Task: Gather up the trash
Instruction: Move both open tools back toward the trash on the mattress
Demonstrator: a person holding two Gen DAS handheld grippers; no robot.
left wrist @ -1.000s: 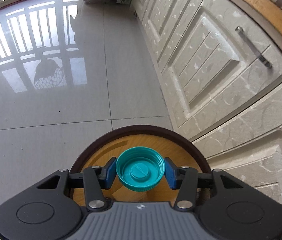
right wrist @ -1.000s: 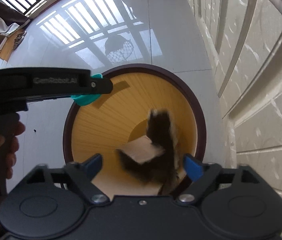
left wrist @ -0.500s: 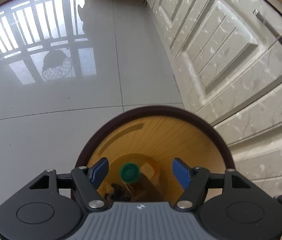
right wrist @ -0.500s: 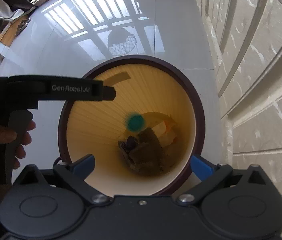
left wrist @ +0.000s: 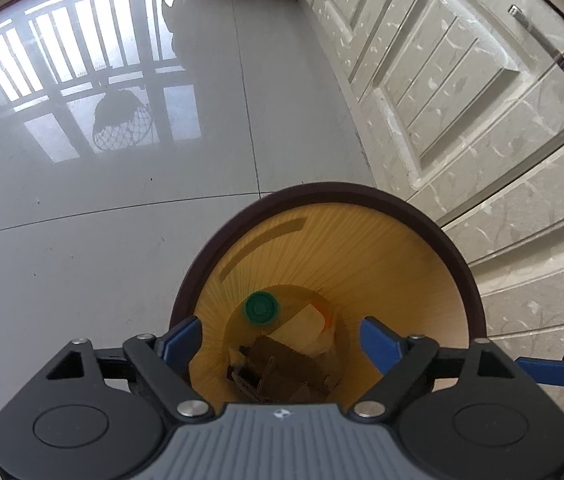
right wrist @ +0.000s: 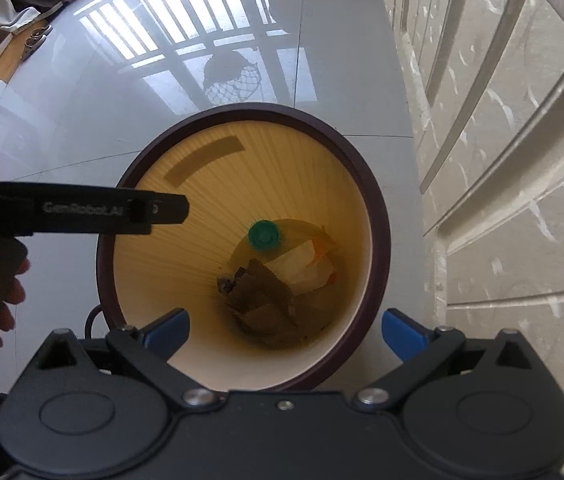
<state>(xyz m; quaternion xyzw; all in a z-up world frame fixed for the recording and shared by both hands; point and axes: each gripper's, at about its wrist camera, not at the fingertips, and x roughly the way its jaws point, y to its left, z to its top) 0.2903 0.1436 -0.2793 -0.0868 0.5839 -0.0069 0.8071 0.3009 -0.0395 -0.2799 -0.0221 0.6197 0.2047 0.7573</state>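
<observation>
Bottle cap dropped into the waste bin

The teal bottle cap point(left wrist: 261, 309), which a second ago sat pinched in the left tool point(left wrist: 279, 342), now lies at the bottom of the waste bin point(left wrist: 366, 200), open side up, on the far left edge of the bin's floor beside a white paper scrap point(right wrist: 302, 266) and brown torn cardboard point(right wrist: 261, 296). It looks small, round and ribbed, in no way damaged. The left tool's jaws are opening, with nothing between them, and it hangs over the bin's near rim. The right tool point(right wrist: 284, 328) is spread wide and empty above the same bin. This piece seems collected; more trash would be next. The bin stands on the tiled floor point(left wrist: 121, 160), just beside the cabinet doors point(left wrist: 462, 92).
</observation>
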